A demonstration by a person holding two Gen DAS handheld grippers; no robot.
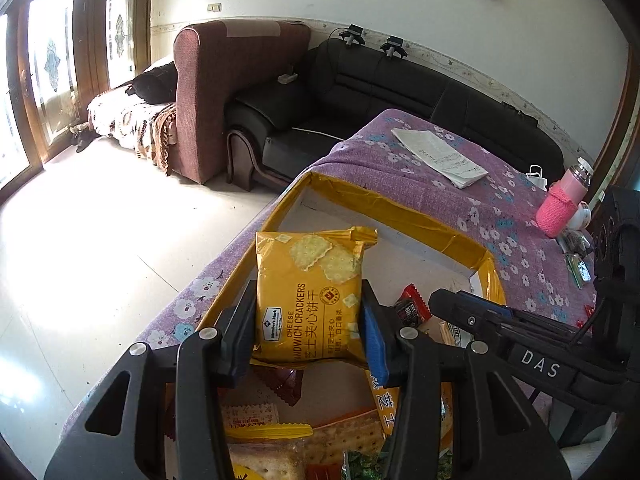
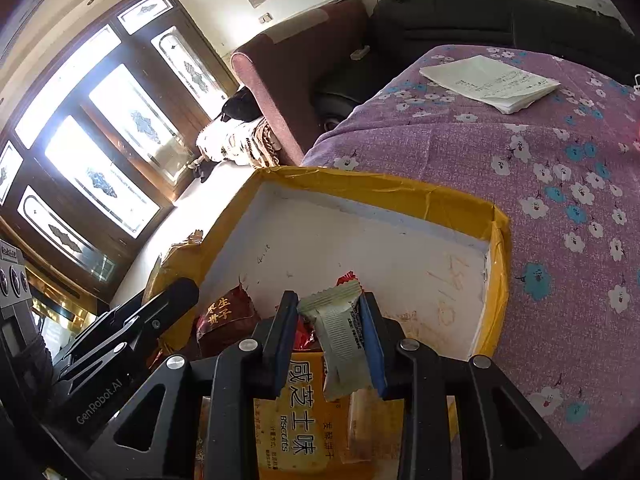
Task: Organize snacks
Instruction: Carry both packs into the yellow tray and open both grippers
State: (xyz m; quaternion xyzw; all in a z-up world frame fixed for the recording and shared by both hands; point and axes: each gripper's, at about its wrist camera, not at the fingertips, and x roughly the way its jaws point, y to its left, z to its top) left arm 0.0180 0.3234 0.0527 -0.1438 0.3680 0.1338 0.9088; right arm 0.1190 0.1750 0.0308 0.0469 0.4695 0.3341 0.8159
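Yellow cracker packet (image 1: 308, 300), white snack packet (image 2: 340, 340), both upright

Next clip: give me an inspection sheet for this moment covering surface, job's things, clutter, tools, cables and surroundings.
Surface: table under a purple floral cloth.
Job's things: yellow-taped box, far half bare; cheese cracker pack; small white snack packet; biscuit packs and red wrappers piled at the near end.
Clutter: folded paper; pink-sleeved bottle; small items beside it.
Tools: left tool shut on the cracker pack; right tool shut on the white packet.
Cables: white cable on the black sofa.
Surroundings: black sofa, maroon armchair, glazed doors, tiled floor.
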